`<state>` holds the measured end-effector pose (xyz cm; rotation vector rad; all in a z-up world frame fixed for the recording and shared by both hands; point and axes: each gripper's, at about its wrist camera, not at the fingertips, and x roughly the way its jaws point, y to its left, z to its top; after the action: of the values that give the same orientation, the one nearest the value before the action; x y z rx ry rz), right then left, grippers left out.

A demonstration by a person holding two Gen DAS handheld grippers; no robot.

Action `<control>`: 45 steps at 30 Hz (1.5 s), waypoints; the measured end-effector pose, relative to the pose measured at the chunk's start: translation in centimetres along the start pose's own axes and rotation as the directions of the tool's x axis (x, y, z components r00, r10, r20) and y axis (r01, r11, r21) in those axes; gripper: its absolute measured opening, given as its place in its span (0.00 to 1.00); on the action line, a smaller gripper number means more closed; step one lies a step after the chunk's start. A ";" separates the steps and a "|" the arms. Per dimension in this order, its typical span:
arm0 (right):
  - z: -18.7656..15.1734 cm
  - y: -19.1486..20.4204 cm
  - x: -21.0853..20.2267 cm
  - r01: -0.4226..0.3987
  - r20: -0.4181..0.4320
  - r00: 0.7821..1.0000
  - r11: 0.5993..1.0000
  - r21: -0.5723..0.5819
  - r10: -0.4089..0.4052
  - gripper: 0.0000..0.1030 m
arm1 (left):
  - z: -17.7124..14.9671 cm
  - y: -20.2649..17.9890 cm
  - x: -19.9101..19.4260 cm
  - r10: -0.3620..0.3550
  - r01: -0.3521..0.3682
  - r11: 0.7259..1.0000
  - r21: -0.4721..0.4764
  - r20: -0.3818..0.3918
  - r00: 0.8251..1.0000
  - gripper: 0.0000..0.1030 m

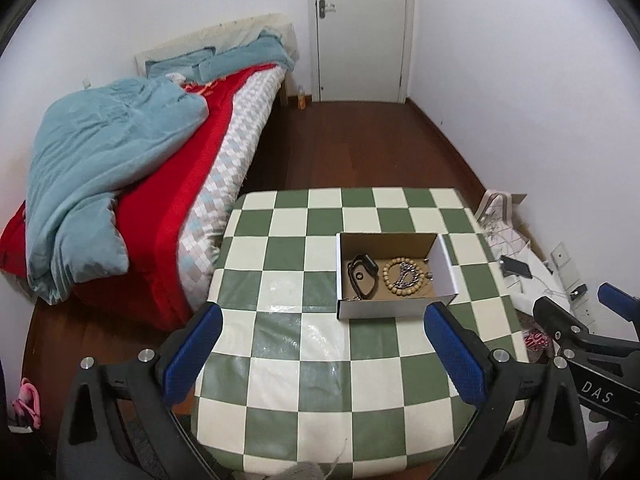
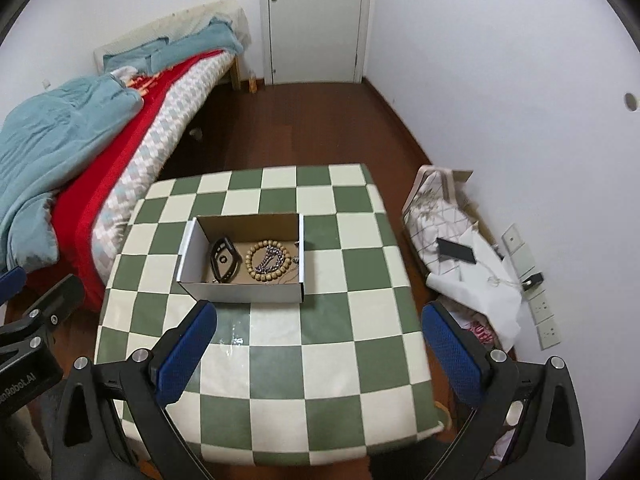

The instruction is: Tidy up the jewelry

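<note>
1. Two grippers hover over the checkered table point(image 2: 320, 360), both spread wide, holding nothing.
2. Left gripper point(image 1: 322, 344): the cardboard box point(image 1: 384, 312) sits just ahead, slightly right.
3. Inside: black band point(image 1: 363, 276), then bead bracelet point(image 1: 402, 276) ringing a metal chain point(image 1: 405, 274).
4. Right gripper point(image 2: 318, 344): box ahead, slightly left.

Even, soft indoor light; glare on table's plastic cover point(image 1: 296, 312); strong fisheye edge distortion.

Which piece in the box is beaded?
The tan bead bracelet, mid-box; the black band left of it is a smooth strap, the chain metal links.
</note>
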<state>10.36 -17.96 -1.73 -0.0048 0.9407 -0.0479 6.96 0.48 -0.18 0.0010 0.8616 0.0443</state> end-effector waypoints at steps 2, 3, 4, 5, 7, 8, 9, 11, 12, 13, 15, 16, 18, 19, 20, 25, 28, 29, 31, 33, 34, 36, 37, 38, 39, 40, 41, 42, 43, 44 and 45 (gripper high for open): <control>-0.4 -0.2 -1.9 0.005 0.020 1.000 1.000 0.000 -0.005 1.00 | -0.2 0.1 -1.7 -0.005 0.005 1.000 0.000 0.022 1.000 1.00; -0.6 -0.3 -2.6 0.006 0.029 1.000 1.000 0.002 -0.006 1.00 | -0.3 0.1 -2.3 -0.006 0.006 1.000 -0.001 0.030 1.000 1.00; -0.8 -0.4 -3.7 0.008 0.040 0.999 1.000 0.001 -0.008 1.00 | -0.4 0.2 -3.1 -0.011 0.011 1.000 -0.001 0.039 0.999 1.00; -0.9 -0.5 -4.3 0.012 0.047 0.999 1.000 0.000 -0.012 1.00 | -0.4 0.2 -3.8 -0.014 0.014 1.000 -0.003 0.047 0.999 1.00; -1.2 -0.6 -6.1 0.012 0.068 0.998 1.000 0.001 -0.012 1.00 | -0.5 0.4 -5.0 -0.021 0.021 1.000 -0.010 0.057 0.998 1.00; -1.3 -0.6 -6.7 0.011 0.075 0.997 1.000 0.001 -0.011 1.00 | -0.6 0.4 -5.6 -0.026 0.027 1.000 -0.011 0.060 0.998 1.00; -1.4 -0.6 -7.4 0.012 0.082 0.997 1.000 -0.001 -0.012 1.00 | -0.6 0.4 -6.2 -0.028 0.029 1.000 -0.012 0.064 0.998 1.00; -1.5 -0.6 -9.0 0.009 0.100 0.995 1.000 -0.004 -0.009 1.00 | -0.7 0.5 -7.3 -0.040 0.041 0.999 -0.019 0.071 0.997 1.00; -1.5 -0.6 -9.6 0.009 0.107 0.994 1.000 -0.006 -0.008 1.00 | -0.7 0.6 -7.9 -0.046 0.048 0.999 -0.022 0.074 0.996 1.00; -1.6 -0.6 -10.5 0.007 0.116 0.993 1.000 -0.008 -0.006 1.00 | -0.8 0.6 -8.3 -0.050 0.052 0.998 -0.023 0.078 0.996 1.00; -1.6 -0.6 -11.5 0.000 0.127 0.992 1.000 -0.008 0.001 1.00 | -0.9 0.7 -9.4 -0.053 0.055 0.998 -0.024 0.084 0.995 1.00; -1.8 -0.6 -12.2 -0.003 0.135 0.991 1.000 -0.007 0.004 1.00 | -1.0 0.8 -9.7 -0.056 0.059 0.998 -0.026 0.083 0.995 1.00; -1.9 -0.5 -13.2 -0.002 0.144 0.990 1.000 -0.007 0.003 1.00 | -1.1 0.8 -10.4 -0.063 0.066 0.998 -0.026 0.082 0.995 1.00; -2.1 -0.6 -13.8 -0.004 0.148 0.989 1.000 -0.005 0.005 1.00 | -1.2 0.8 -10.7 -0.066 0.068 0.997 -0.023 0.080 0.995 1.00; -2.2 -0.6 -14.2 -0.008 0.150 0.989 1.000 -0.003 0.008 1.00 | -1.3 0.8 -11.0 -0.070 0.072 0.997 -0.022 0.078 0.994 1.00; -2.7 -0.6 -15.7 -0.013 0.151 0.989 1.000 -0.003 0.014 1.00 | -1.4 0.8 -12.2 -0.081 0.083 0.996 -0.020 0.080 0.993 1.00; -2.8 -0.9 -16.0 -0.019 0.143 0.990 1.000 0.006 0.018 1.00 | -1.4 0.9 -12.3 -0.076 0.078 0.997 -0.020 0.079 0.994 1.00; -2.7 -1.0 -16.0 -0.017 0.141 0.990 1.000 0.008 0.016 1.00 | -1.3 0.9 -12.3 -0.070 0.072 0.997 -0.024 0.079 0.994 1.00; -2.2 -1.1 -15.6 -0.006 0.142 0.990 1.000 0.012 0.004 1.00 | -1.0 1.0 -12.1 -0.051 0.054 0.998 -0.033 0.082 0.995 1.00; -1.7 -1.2 -15.2 0.004 0.138 0.990 1.000 0.013 -0.005 1.00 | -0.4 1.0 -11.7 -0.029 0.032 0.999 -0.044 0.080 0.996 1.00; -1.4 -1.2 -14.9 0.003 0.133 0.991 1.000 0.012 -0.005 1.00 | -0.1 1.0 -11.4 -0.020 0.024 0.999 -0.046 0.078 0.997 1.00; -0.7 -1.3 -14.4 0.010 0.136 0.991 1.000 0.016 -0.012 1.00 | 0.5 1.1 -10.8 -0.007 0.010 0.999 -0.051 0.073 0.997 1.00; -0.4 -1.3 -14.2 0.014 0.136 0.991 1.000 0.016 -0.016 1.00 | 0.8 1.1 -10.6 -0.002 0.005 0.999 -0.053 0.073 0.997 1.00; -0.1 -1.3 -13.9 0.018 0.137 0.990 1.000 0.017 -0.020 1.00 | 1.1 1.1 -10.3 0.001 0.003 0.998 -0.056 0.074 0.997 1.00; 0.3 -1.2 -13.6 0.020 0.137 0.990 1.000 0.019 -0.023 1.00 | 1.3 1.1 -10.1 0.003 0.001 0.998 -0.057 0.075 0.997 1.00; 0.6 -1.2 -13.1 0.026 0.137 0.990 0.999 0.020 -0.028 1.00 | 1.5 1.1 -9.9 0.010 -0.006 0.998 -0.059 0.077 0.997 1.00; 0.9 -1.1 -12.9 0.029 0.134 0.990 0.999 0.019 -0.031 1.00 | 1.8 1.0 -9.5 0.015 -0.011 0.998 -0.056 0.074 0.997 1.00; 1.3 -1.1 -12.6 0.028 0.132 0.991 0.999 0.018 -0.030 1.00 | 2.0 1.0 -9.3 0.019 -0.015 0.998 -0.055 0.074 0.997 1.00; 1.6 -1.0 -12.1 0.032 0.132 0.991 0.999 0.017 -0.034 1.00 | 2.2 0.9 -9.0 0.024 -0.020 0.998 -0.054 0.075 0.997 1.00; 1.9 -0.9 -11.8 0.039 0.127 0.991 0.999 0.013 -0.041 1.00 | 2.3 0.8 -8.5 0.031 -0.028 0.998 -0.050 0.069 0.997 1.00; 2.2 -0.8 -11.5 0.042 0.123 0.992 0.999 0.009 -0.043 1.00 | 2.5 0.8 -8.2 0.033 -0.030 0.998 -0.047 0.063 0.997 1.00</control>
<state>5.38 -18.32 8.84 -0.0214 0.8172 -0.0889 3.49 0.96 7.66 -0.0271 0.7970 0.0933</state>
